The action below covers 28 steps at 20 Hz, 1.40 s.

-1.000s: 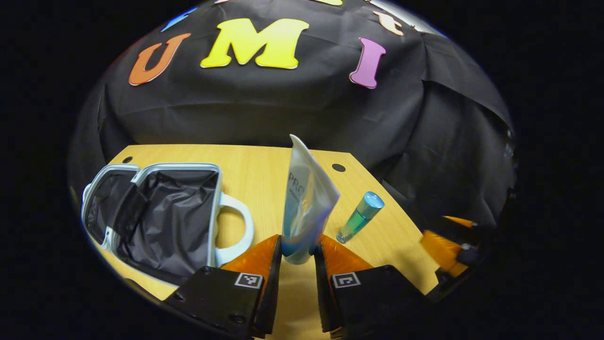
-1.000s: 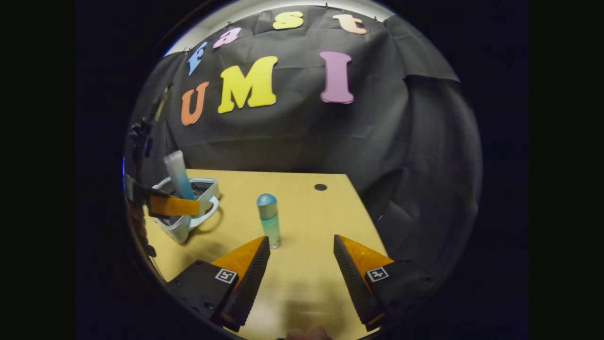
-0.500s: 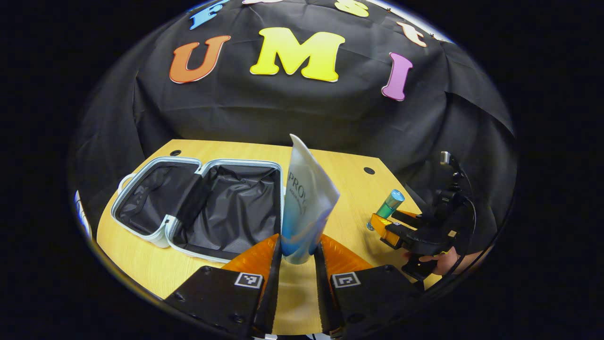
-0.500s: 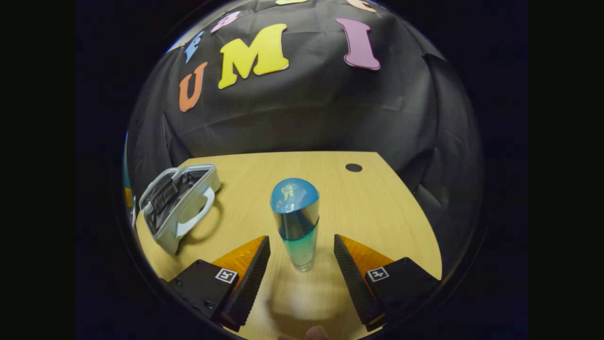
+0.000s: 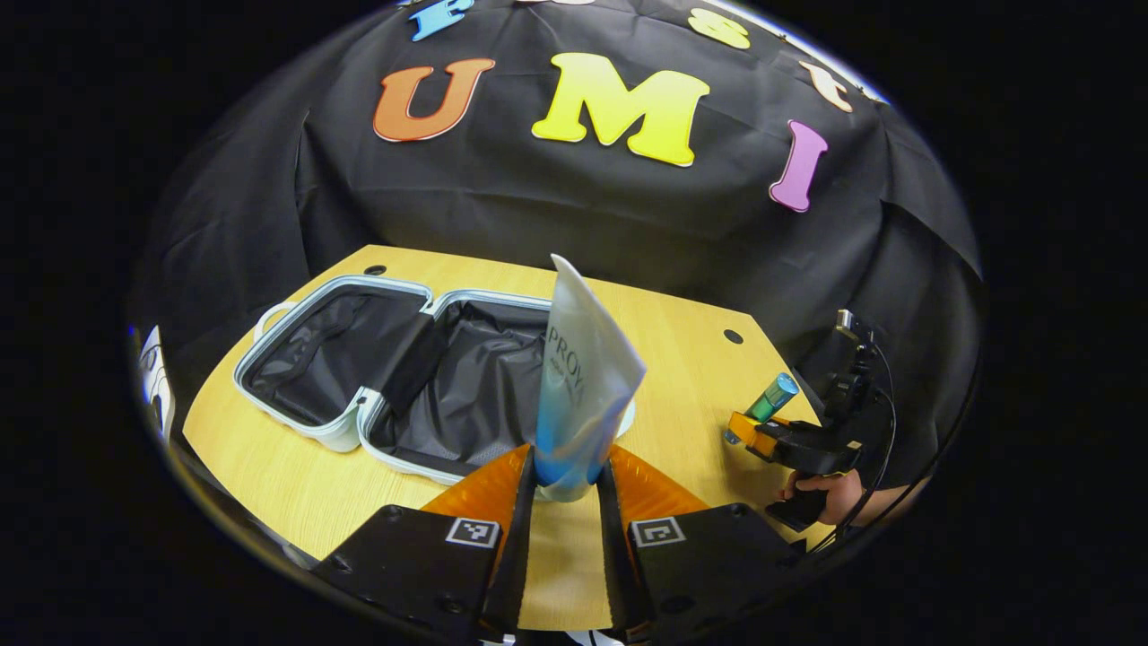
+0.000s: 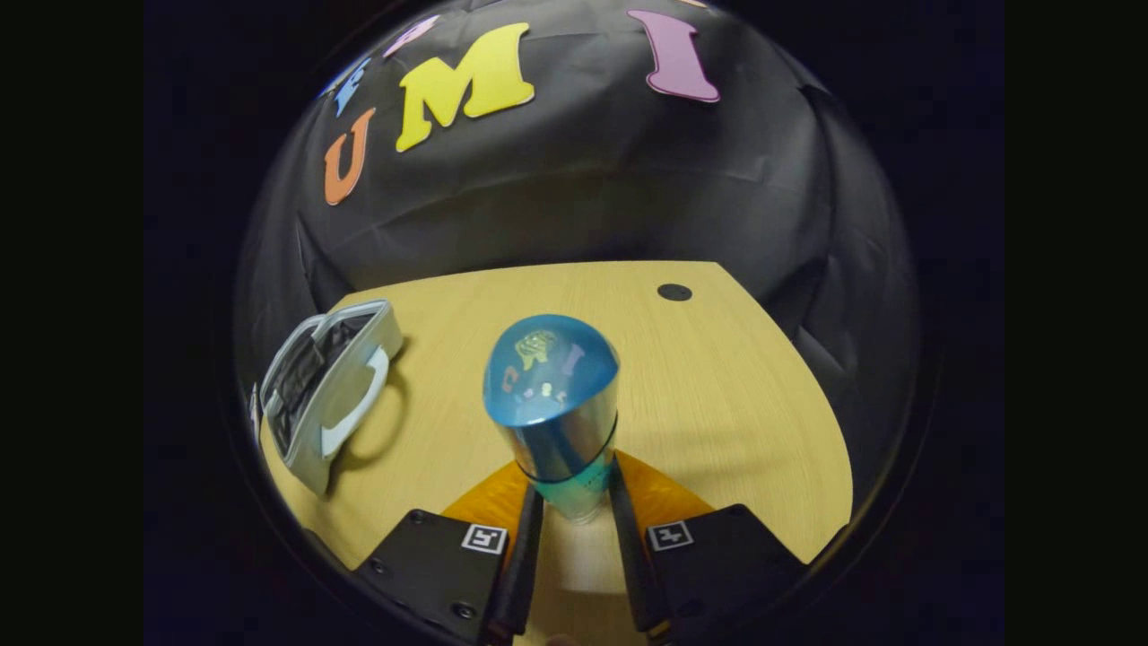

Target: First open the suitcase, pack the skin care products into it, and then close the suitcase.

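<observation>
Suitcase (image 5: 395, 377) lay open at table's (image 5: 296, 489) left. Left gripper (image 5: 565, 475) clamped on tube (image 5: 578, 386), held before the case. Right gripper (image 6: 574, 507) pinched on bottle (image 6: 556, 413), low on its body. Could tip from so low a pinch and slip when carried.

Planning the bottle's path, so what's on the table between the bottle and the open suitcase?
Bare tabletop lies between the bottle and the suitcase in the right gripper view.
</observation>
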Tool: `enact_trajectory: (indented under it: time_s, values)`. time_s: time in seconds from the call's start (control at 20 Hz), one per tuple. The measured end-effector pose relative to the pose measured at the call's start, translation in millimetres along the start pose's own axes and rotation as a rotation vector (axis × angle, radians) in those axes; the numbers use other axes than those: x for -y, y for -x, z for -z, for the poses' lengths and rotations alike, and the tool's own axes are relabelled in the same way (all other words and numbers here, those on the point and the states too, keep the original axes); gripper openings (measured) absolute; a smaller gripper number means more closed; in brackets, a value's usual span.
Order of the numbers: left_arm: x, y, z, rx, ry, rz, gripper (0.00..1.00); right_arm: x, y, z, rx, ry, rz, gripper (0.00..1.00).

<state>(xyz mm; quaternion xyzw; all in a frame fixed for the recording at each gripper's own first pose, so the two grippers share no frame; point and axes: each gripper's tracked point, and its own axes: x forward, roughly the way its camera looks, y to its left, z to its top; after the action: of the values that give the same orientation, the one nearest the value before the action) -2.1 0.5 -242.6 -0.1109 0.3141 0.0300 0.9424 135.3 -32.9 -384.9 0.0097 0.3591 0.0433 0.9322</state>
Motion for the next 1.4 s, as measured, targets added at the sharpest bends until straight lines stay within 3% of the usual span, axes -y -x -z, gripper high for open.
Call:
enact_trajectory:
  time_s: [0.2,0.55,0.95,1.25,1.4]
  values:
    - [-22,-9,-7,-0.033,0.028,0.007,0.39,-7,18,-3,-0.033,-0.041,-0.036,0.33]
    - [-80,-47,-28,-0.148,0.073,0.001,0.39,-26,97,-39,-0.019,-0.044,-0.149,0.35]
    - [-122,-116,-3,-0.489,0.048,-0.004,0.39,-33,189,-62,0.008,-0.092,-0.208,0.35]
    - [-123,-140,34,-0.788,0.019,0.023,0.40,-27,220,-50,-0.003,-0.126,-0.214,0.35]
    - [-122,-145,45,-0.857,0.022,0.011,0.39,-18,228,-49,-0.011,-0.179,-0.205,0.35]
